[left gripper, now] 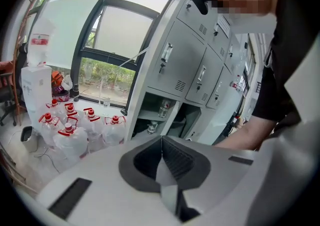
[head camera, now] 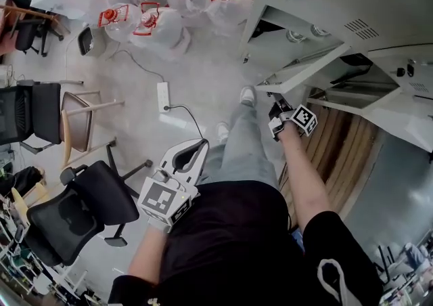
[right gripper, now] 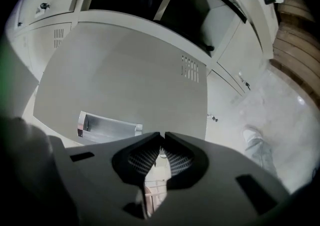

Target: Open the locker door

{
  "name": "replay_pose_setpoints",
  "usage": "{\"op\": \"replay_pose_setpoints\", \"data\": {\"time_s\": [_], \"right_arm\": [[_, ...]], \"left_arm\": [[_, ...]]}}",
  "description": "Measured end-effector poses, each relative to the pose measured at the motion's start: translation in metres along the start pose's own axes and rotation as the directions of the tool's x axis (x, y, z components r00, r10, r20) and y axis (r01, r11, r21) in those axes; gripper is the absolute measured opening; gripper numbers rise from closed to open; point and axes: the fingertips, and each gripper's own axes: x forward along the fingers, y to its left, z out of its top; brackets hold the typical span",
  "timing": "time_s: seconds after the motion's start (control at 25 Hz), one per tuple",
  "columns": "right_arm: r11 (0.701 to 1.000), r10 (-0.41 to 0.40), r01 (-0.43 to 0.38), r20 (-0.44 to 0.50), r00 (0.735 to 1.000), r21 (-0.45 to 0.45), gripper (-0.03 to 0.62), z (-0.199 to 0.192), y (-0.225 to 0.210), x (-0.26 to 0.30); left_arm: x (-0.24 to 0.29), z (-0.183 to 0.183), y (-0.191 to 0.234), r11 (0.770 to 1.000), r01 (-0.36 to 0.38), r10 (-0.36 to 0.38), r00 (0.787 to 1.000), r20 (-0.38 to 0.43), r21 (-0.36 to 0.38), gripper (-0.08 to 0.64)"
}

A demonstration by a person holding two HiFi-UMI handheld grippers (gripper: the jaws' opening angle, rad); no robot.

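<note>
the locker door (head camera: 306,68) stands swung well out from the locker bank (head camera: 379,20), at the upper right of the floor (head camera: 203,74) in the head view, with the dark compartment open behind it. in the right gripper view its inner face fills the frame, a metal bracket (right gripper: 107,126) low on it.

the main risk is the hold. the right claw (head camera: 276,107) sits at the door's lower outer edge, clenched with its tips meeting, and i can't see sheet metal between the pads. if it is only hooking or nudging the edge, it could slide off and the door could drift back. the person's shoe (head camera: 247,96) and leg stand just beside the door's free corner, so a wider swing could catch them. a neighbouring door (head camera: 399,118) hangs open on the far side, and the reaching arm could knock it.

the right arm is stretched forward, forearm bare, with the claw tipped a little downward. its marker cube (head camera: 305,120) faces the camera. the left arm is bent and held low by the hip. the left claw (head camera: 197,147) is also clenched on nothing, pads pressed together, and aims out over the floor towards the water jugs (head camera: 169,0). it is well apart from the door and looks idle.
</note>
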Motion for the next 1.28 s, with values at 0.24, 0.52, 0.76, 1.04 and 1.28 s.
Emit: {"op": "replay_pose_setpoints", "data": {"time_s": [0.24, 0.52, 0.76, 1.04, 1.28], "right_arm": [[1.000, -0.018, 0.017, 0.060, 0.998, 0.024, 0.046, 0.007, -0.015, -0.033], [0.997, -0.062, 0.055, 0.149, 0.987, 0.056, 0.046, 0.026, -0.041, -0.076], [0.994, -0.084, 0.061, 0.267, 0.960, 0.093, 0.078, 0.047, -0.056, -0.117], [0.996, -0.035, -0.001, 0.370, 0.928, 0.095, 0.078, 0.059, -0.046, -0.177], [0.996, 0.080, -0.085, 0.414, 0.907, -0.006, 0.064, 0.056, 0.028, -0.247]], "left_arm": [[0.010, 0.005, -0.014, 0.998, 0.053, -0.052, 0.999, -0.014, 0.044, 0.023], [0.023, 0.008, -0.035, 0.988, 0.118, -0.116, 0.993, -0.028, 0.094, 0.023], [0.031, 0.005, -0.053, 0.972, 0.192, -0.187, 0.981, -0.046, 0.134, 0.023], [0.038, 0.003, -0.077, 0.944, 0.286, -0.280, 0.958, -0.054, 0.167, 0.023], [0.038, 0.010, -0.101, 0.915, 0.360, -0.360, 0.932, -0.035, 0.181, 0.023]]}}
